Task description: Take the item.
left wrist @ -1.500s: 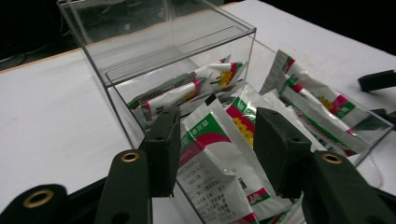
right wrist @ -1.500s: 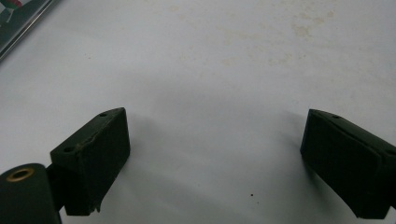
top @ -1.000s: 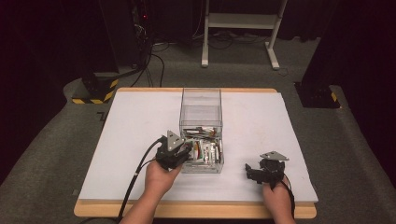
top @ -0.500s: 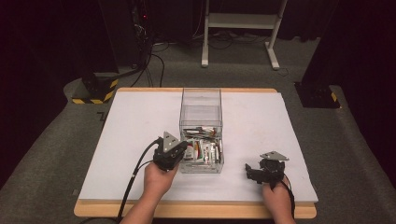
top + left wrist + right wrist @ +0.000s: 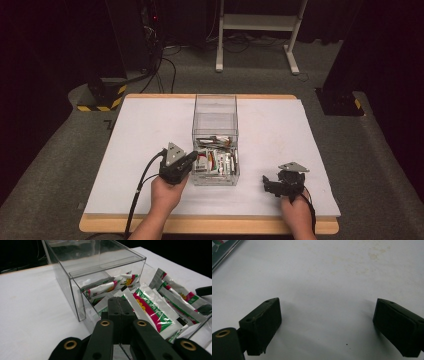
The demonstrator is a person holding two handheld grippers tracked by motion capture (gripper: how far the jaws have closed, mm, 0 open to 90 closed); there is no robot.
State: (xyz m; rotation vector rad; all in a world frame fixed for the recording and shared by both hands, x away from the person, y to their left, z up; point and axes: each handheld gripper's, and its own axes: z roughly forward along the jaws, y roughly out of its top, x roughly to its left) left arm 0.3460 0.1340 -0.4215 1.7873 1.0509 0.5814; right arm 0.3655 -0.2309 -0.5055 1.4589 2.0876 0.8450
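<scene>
White sheeting is covering the table (image 5: 150, 125) at frame centre, dark floor lying all around it. Left tongs (image 5: 192, 157) are sitting lower left of centre, jaws pressed fully together with nothing between them, tips resting at the near left wall of the clear box (image 5: 215, 117). In the left gripper view the closed tongs (image 5: 120, 305) are pointing at the sachets (image 5: 150, 307), white with red and green print, lying piled in the box's near end (image 5: 75, 290). Right tongs (image 5: 266, 182) are resting lower right on the table, well apart from the box, jaws standing wide open over bare white surface (image 5: 324, 285), holding nothing.
</scene>
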